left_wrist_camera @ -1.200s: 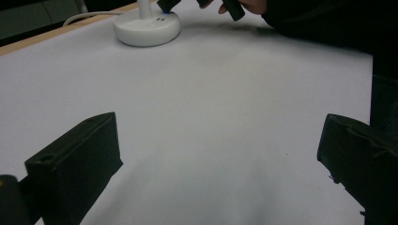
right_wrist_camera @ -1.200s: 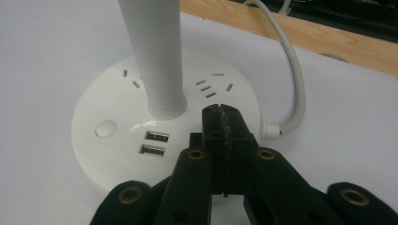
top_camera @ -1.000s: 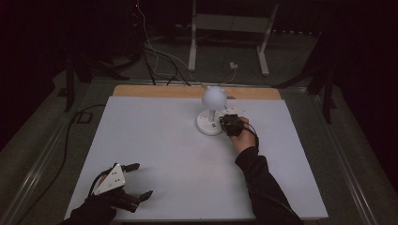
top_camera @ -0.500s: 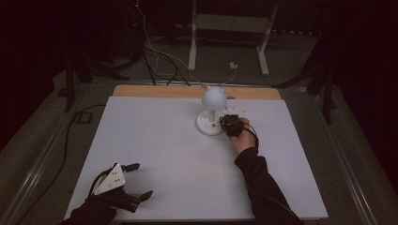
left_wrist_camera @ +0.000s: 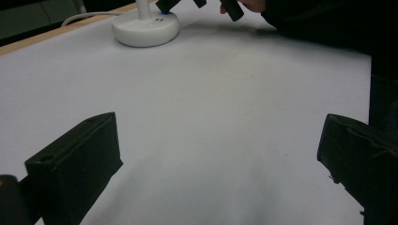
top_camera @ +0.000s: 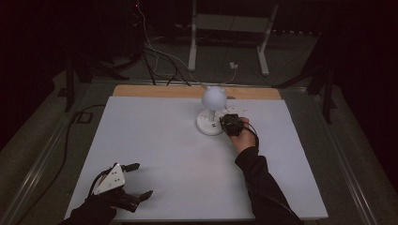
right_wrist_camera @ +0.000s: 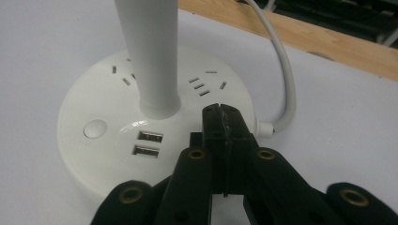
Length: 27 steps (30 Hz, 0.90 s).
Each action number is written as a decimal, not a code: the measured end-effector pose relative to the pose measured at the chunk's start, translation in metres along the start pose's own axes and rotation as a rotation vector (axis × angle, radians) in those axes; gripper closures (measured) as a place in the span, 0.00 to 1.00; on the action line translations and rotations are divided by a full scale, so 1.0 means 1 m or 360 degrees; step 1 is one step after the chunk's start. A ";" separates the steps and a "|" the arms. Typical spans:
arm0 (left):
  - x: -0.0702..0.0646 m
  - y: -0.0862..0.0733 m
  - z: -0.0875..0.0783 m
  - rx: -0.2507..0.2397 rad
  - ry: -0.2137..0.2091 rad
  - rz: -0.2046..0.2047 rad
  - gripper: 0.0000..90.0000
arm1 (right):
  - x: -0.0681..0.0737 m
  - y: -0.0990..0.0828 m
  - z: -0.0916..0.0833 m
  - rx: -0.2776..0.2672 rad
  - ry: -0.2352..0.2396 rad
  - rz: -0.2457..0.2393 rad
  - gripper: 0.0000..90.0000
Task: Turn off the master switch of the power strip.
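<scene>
A white lamp with a round socket base [top_camera: 209,124] and a globe head [top_camera: 214,96] stands at the far middle of the white table [top_camera: 155,136]. In the right gripper view the base [right_wrist_camera: 108,140] carries a round button [right_wrist_camera: 95,128], two USB ports [right_wrist_camera: 149,143] and a white stem [right_wrist_camera: 152,56]. My right gripper [right_wrist_camera: 220,115] is shut, jaws pressed together with nothing between them, tips over the base's near right rim. My right gripper [top_camera: 226,123] sits beside the base in the high view. My left gripper [top_camera: 138,180] rests open at the near left corner, nothing between its jaws [left_wrist_camera: 220,150].
A white cable [right_wrist_camera: 281,70] runs from the base toward the wooden strip [top_camera: 187,91] at the table's far edge. Dark cables and a metal stand [top_camera: 230,42] lie on the floor beyond. The person's dark sleeve [top_camera: 260,183] crosses the near right of the table.
</scene>
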<state>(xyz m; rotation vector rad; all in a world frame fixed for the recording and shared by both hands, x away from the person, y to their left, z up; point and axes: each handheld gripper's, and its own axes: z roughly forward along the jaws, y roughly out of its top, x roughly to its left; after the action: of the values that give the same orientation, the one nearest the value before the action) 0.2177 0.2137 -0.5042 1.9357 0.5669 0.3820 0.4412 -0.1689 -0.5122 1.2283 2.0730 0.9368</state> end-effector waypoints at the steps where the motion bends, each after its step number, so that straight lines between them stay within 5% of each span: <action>1: 0.000 0.000 0.000 0.0001 0.0000 0.0001 0.00 | 0.000 0.000 0.000 -0.0001 -0.0004 -0.0007 1.00; 9: 0.001 0.000 0.000 0.0000 0.0007 -0.0003 0.00 | -0.006 0.008 -0.002 0.0046 0.0033 0.0091 1.00; 12: 0.000 0.000 0.000 -0.0001 0.0010 -0.0001 0.00 | -0.011 0.006 -0.004 -0.0002 0.0061 0.0175 0.99; 19: 0.001 0.000 0.000 0.0005 0.0008 -0.0002 0.00 | -0.009 0.011 -0.011 -0.0052 0.0132 0.0195 0.85; 25: 0.001 0.000 0.000 0.0005 0.0011 0.0000 0.00 | -0.009 0.013 -0.020 -0.0085 0.0255 0.0213 0.43; 26: 0.001 0.000 0.000 0.0005 0.0011 0.0000 0.00 | -0.009 0.013 -0.020 -0.0085 0.0255 0.0213 0.43; 27: 0.001 0.000 0.000 -0.0001 0.0011 -0.0002 0.00 | -0.009 0.014 -0.024 -0.0107 0.0300 0.0175 0.28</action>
<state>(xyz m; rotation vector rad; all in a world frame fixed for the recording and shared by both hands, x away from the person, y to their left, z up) 0.2183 0.2143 -0.5042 1.9342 0.5726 0.3880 0.4347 -0.1794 -0.4860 1.2724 2.1145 1.2045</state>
